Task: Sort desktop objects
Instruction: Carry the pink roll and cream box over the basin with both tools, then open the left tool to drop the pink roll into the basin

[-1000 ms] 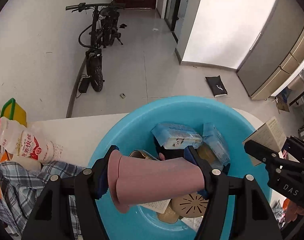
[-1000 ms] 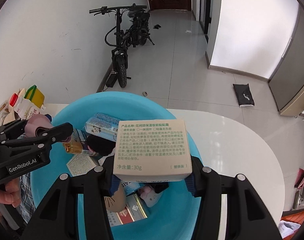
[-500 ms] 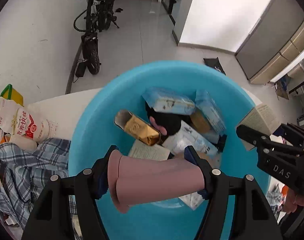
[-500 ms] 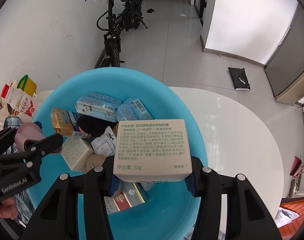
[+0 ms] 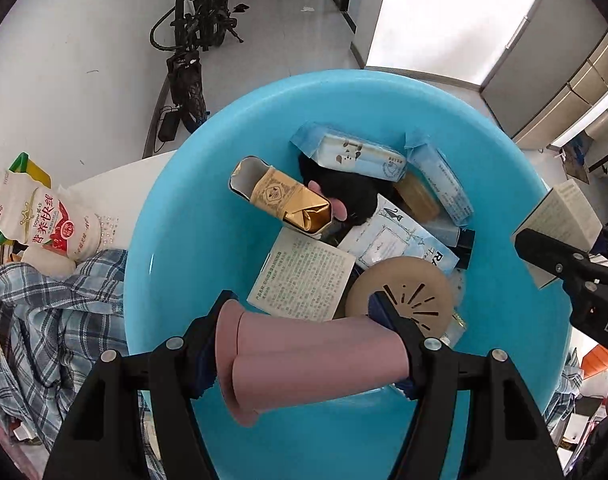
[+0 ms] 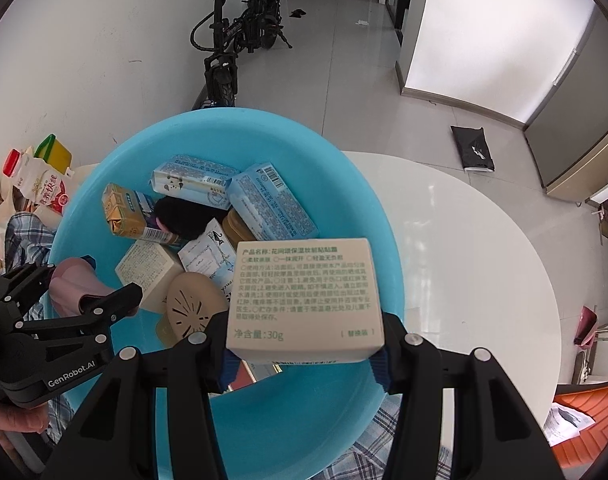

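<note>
Holding both items above the round light-blue plastic basin [image 5: 176, 248]: your left gripper [image 5: 311, 344] clamps a dusty-pink tapered plastic cup [image 5: 304, 360], your right gripper [image 6: 304, 340] clamps a beige cardboard box with green print [image 6: 304, 300].

Left jaws are pressed on the pink cup's two ends, cup lying sideways over the near part of the basin; right jaws squeeze the box's sides, box upright over the basin's right near rim. In the basin: a gold foil carton [image 5: 284, 200], pale-blue tissue packs [image 5: 351, 152], a black plush item [image 6: 180, 216], a tan round slotted lid [image 5: 403, 300], a second beige printed box [image 6: 148, 272]. The basin sits on a white round table [image 6: 463, 240]. To the basin's left lie a plaid blue cloth [image 5: 56, 300] and a white milk-drink bottle with red label [image 5: 44, 224].
</note>
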`<control>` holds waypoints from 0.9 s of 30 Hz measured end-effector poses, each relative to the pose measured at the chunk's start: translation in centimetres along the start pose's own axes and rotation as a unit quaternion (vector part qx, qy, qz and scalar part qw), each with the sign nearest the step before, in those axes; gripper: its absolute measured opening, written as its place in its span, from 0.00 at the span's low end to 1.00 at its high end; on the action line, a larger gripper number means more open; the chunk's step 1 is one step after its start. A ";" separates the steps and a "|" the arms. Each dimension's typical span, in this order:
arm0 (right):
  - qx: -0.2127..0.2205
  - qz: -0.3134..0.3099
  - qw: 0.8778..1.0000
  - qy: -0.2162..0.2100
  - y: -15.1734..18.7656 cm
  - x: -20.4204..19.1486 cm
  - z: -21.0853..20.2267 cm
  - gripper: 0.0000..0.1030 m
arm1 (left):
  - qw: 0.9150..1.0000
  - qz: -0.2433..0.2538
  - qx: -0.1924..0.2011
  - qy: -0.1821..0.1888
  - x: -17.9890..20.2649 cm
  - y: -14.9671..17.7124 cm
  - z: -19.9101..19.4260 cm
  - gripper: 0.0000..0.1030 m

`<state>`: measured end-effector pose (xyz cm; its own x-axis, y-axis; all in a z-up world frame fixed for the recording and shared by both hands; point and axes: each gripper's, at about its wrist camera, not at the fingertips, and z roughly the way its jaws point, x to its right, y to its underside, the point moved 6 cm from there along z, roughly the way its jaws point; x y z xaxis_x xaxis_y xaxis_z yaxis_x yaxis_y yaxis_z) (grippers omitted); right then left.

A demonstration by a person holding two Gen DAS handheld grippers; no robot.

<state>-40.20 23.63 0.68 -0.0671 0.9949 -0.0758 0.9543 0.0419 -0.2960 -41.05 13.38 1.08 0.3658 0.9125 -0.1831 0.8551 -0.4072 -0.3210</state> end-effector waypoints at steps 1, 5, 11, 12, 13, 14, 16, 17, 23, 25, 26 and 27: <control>-0.002 -0.002 1.000 0.000 0.0 -0.2 0.1 0.49 | 1.000 0.002 -0.001 -0.005 0.0 0.0 -0.3 0.68; -0.001 -0.006 1.000 -0.007 0.1 -0.9 0.9 0.49 | 1.000 0.004 0.004 -0.013 -0.1 -0.5 -1.1 0.68; -0.008 -0.010 1.000 -0.011 0.2 -1.5 2.2 0.49 | 1.000 0.000 -0.011 -0.027 -0.7 -0.2 -0.3 0.68; -0.008 -0.012 1.000 -0.011 0.1 -1.4 2.1 0.49 | 1.000 0.000 -0.005 -0.027 -0.8 -0.5 -0.6 0.68; -0.006 -0.011 1.000 -0.010 0.0 -1.4 2.0 0.49 | 1.000 0.005 0.000 -0.021 -0.6 -0.7 -0.8 0.68; -0.005 -0.008 1.000 -0.011 -0.1 -1.2 1.8 0.49 | 1.000 0.014 0.001 -0.010 -0.3 -1.1 -0.9 0.68; -0.002 -0.002 1.000 -0.013 -0.5 -0.9 1.5 0.49 | 0.999 0.038 -0.005 0.012 0.7 -1.5 -0.9 0.80; -0.001 0.000 1.000 -0.013 -0.7 -0.8 1.4 0.49 | 0.999 0.044 -0.001 0.006 0.8 -1.6 -1.1 0.89; 0.003 -0.004 1.000 -0.010 -1.1 -1.4 0.8 0.49 | 0.999 0.037 0.012 0.001 0.3 -1.9 -2.1 0.90; 0.003 -0.008 1.000 -0.008 -1.2 -1.8 0.8 0.49 | 0.999 0.037 0.009 -0.001 0.0 -1.8 -2.1 0.90; 0.003 -0.008 1.000 -0.008 -1.2 -2.0 0.8 0.49 | 0.999 0.036 0.006 -0.005 -0.1 -1.7 -2.0 0.90; 0.002 -0.008 1.000 -0.008 -1.1 -2.1 0.9 0.49 | 0.999 0.035 0.002 -0.008 -0.3 -1.5 -1.8 0.90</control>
<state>-41.41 21.38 0.35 -0.0867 0.9925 -0.0867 0.9521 0.0569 -0.3004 -41.73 13.81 3.32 0.4190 0.8807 -0.2208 0.8260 -0.4707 -0.3101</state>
